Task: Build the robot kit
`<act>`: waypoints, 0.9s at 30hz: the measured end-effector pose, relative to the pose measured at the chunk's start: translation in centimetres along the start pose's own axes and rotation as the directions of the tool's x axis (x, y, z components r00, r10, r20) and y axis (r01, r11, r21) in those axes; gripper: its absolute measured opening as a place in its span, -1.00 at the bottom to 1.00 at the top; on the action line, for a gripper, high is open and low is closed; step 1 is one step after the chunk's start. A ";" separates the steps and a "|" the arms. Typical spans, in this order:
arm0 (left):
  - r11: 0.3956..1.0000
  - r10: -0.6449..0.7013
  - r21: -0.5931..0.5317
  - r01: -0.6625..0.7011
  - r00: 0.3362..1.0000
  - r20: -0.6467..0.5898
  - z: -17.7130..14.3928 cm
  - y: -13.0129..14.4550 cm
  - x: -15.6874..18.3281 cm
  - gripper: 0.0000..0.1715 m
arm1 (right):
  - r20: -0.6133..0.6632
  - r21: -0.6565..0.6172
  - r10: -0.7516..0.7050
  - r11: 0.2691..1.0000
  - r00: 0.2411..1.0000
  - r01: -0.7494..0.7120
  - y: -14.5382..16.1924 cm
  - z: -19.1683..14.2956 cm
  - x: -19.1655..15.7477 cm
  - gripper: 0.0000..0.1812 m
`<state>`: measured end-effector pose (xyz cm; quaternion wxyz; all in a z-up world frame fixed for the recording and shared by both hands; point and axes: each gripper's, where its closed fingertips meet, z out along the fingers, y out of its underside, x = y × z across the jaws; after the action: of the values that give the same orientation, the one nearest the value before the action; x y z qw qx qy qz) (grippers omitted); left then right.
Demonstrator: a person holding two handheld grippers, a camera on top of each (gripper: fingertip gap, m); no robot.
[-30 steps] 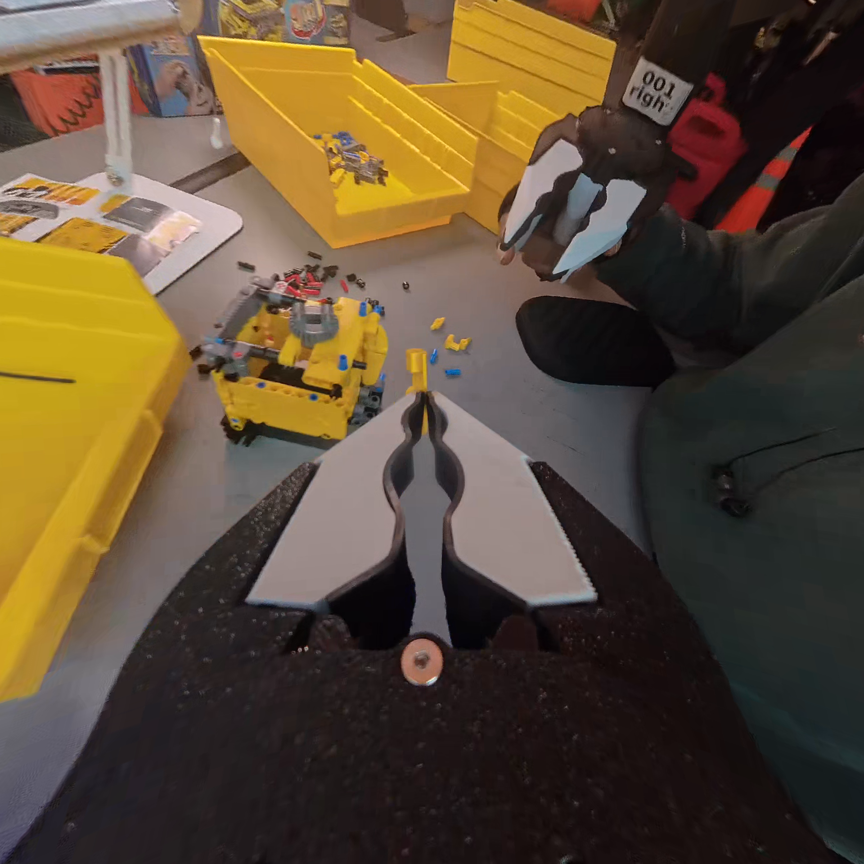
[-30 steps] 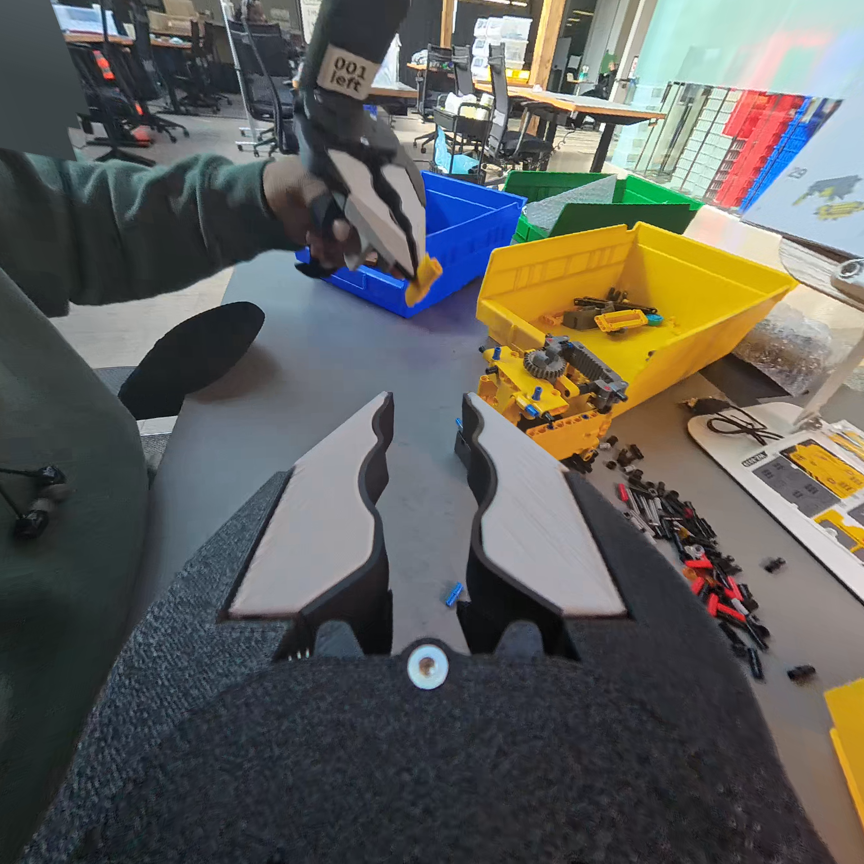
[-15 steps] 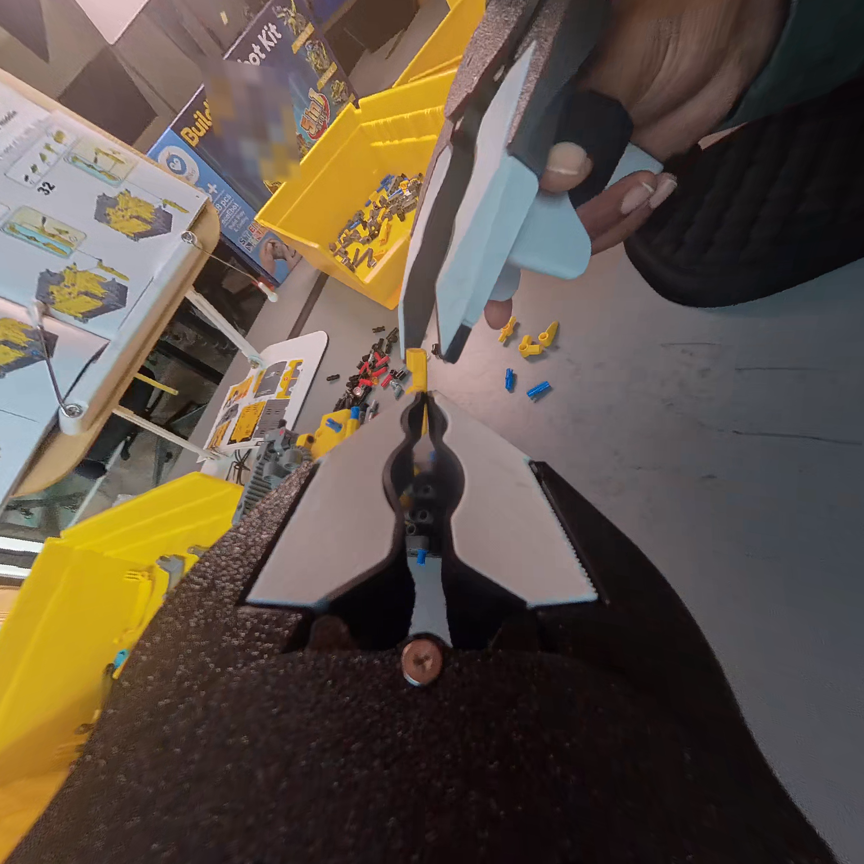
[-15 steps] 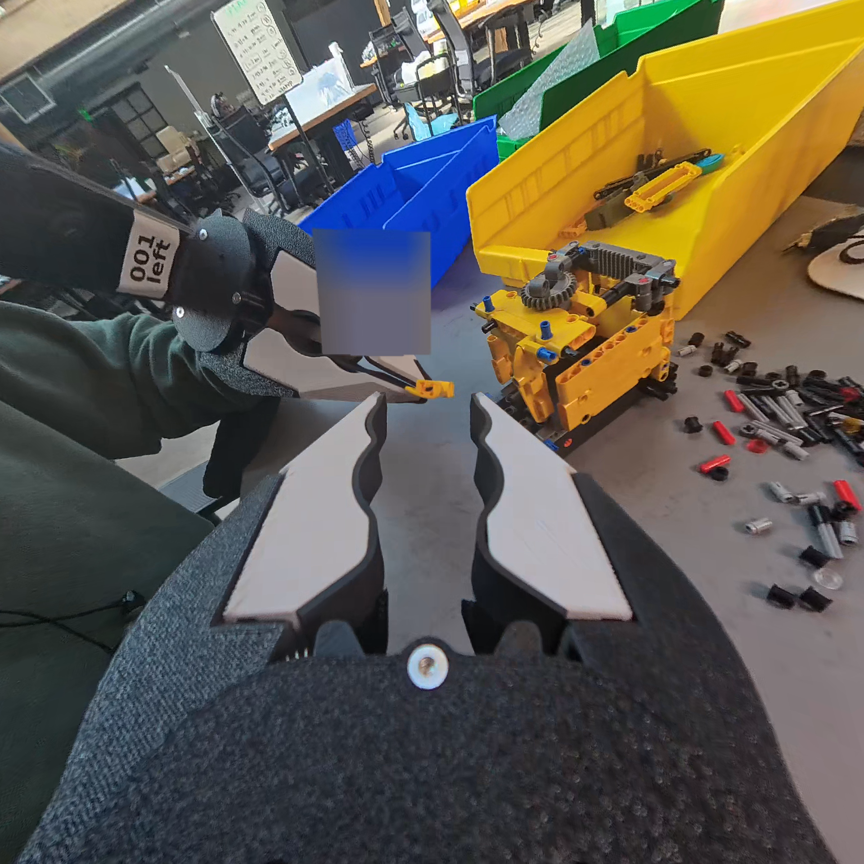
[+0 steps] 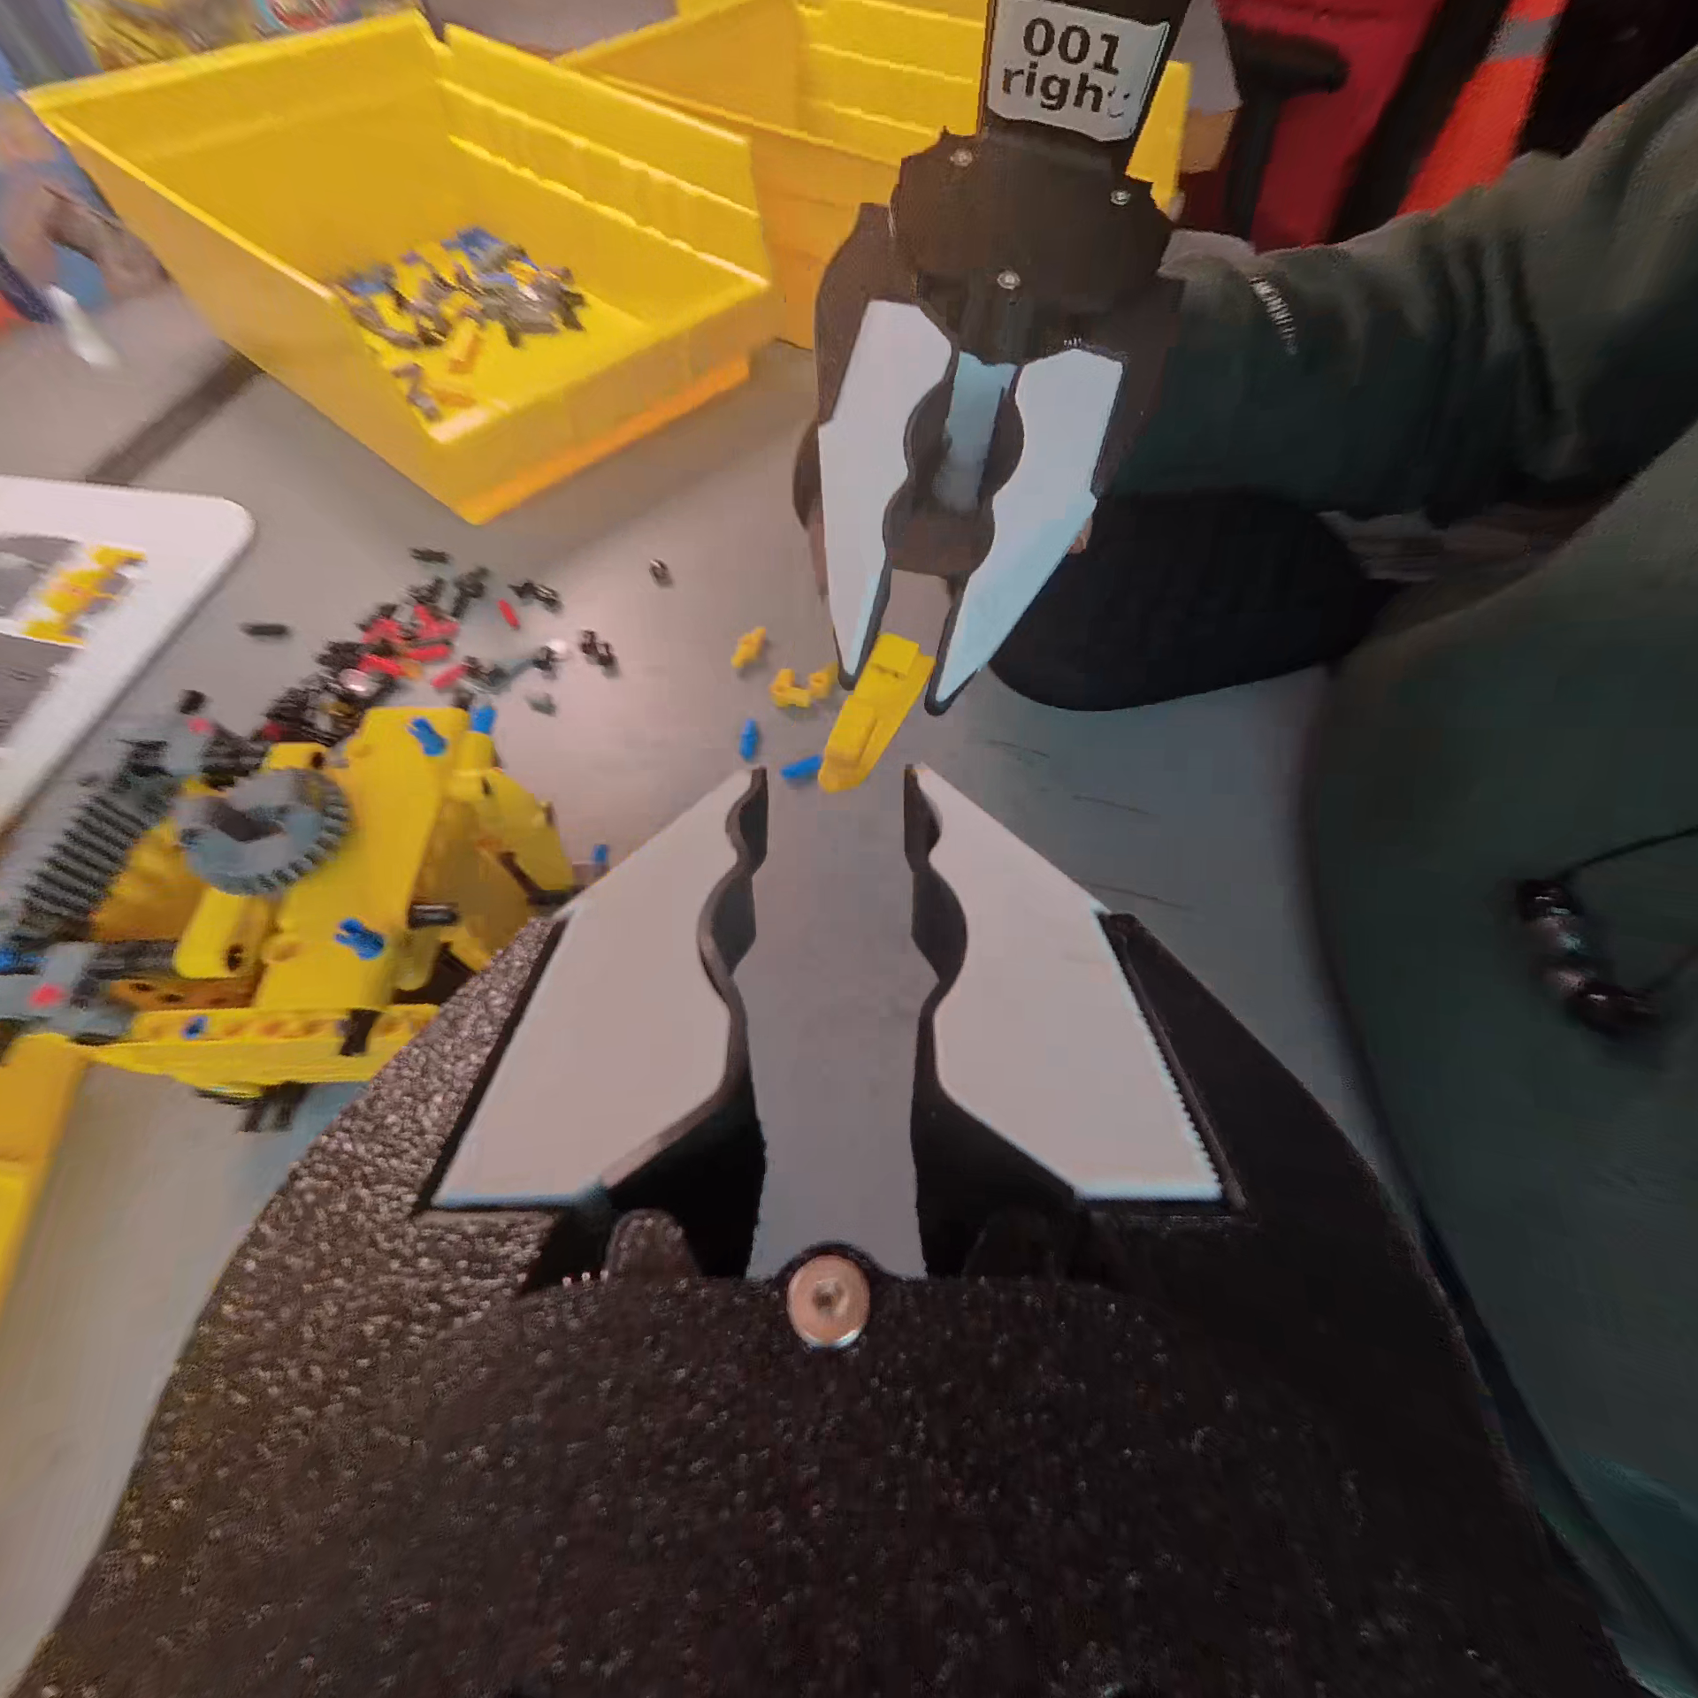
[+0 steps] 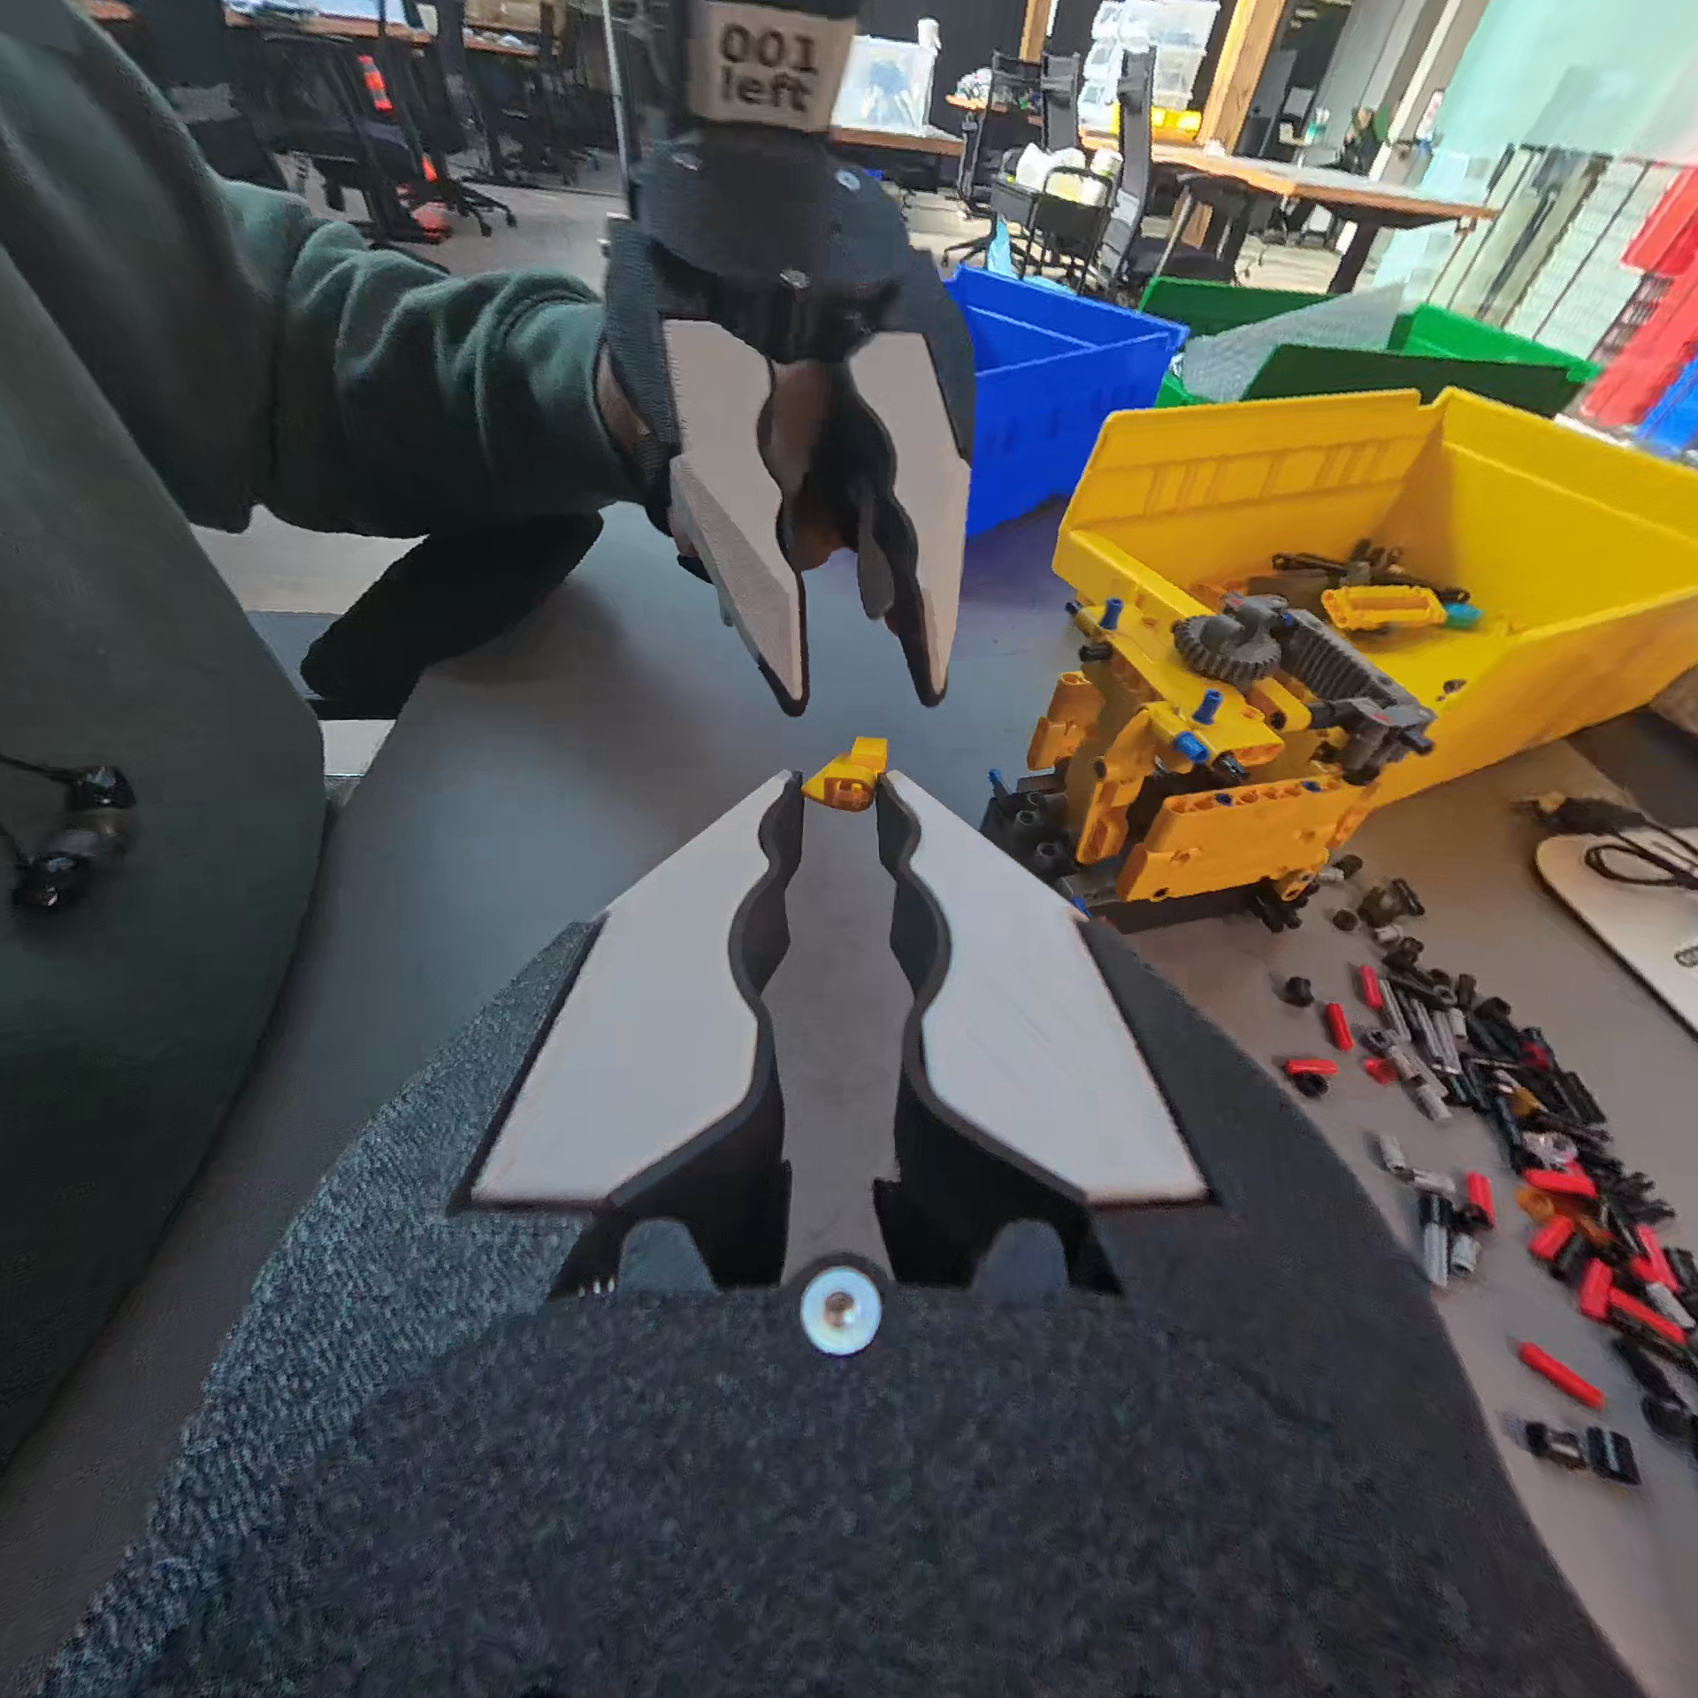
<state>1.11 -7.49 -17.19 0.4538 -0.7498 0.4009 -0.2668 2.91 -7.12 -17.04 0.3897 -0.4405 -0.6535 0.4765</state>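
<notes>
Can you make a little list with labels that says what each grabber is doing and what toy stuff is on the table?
Right gripper: shut on a small yellow piece
Left gripper: open, empty, facing the right one
Half-built model: yellow, grey gears on top, on the grey table
Loose pieces: black, red, grey, scattered beside the model
Yellow bin: behind the model, a few parts inside

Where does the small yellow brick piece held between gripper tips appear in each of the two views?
Left wrist view: the small yellow brick piece sits upper centre, in the right gripper.
Right wrist view: centre, between its own fingertips.
Shared landmark: the yellow brick model.
</notes>
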 end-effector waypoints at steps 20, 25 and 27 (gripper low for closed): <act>0.895 -0.156 -0.422 0.145 0.988 0.008 -0.1 9.3 0.3 -0.73 | -0.001 -0.070 -0.061 0.996 0.998 0.061 2.0 -0.4 0.3 -0.64; 0.906 -0.270 -0.329 0.268 0.962 0.041 -8.5 8.3 0.6 -0.65 | -0.004 -0.054 -0.058 0.997 0.998 0.058 2.0 -1.0 0.3 -0.65; 0.874 -0.361 -0.340 0.346 0.932 0.019 -12.9 9.3 2.0 -0.57 | 0.002 -0.044 -0.051 0.998 0.999 0.051 1.8 -1.1 0.3 -0.65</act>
<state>-11.04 -17.64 -19.68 0.2529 -0.8707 0.3070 -0.2893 4.18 -6.25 -18.50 0.3916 -0.4322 -0.6750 0.4520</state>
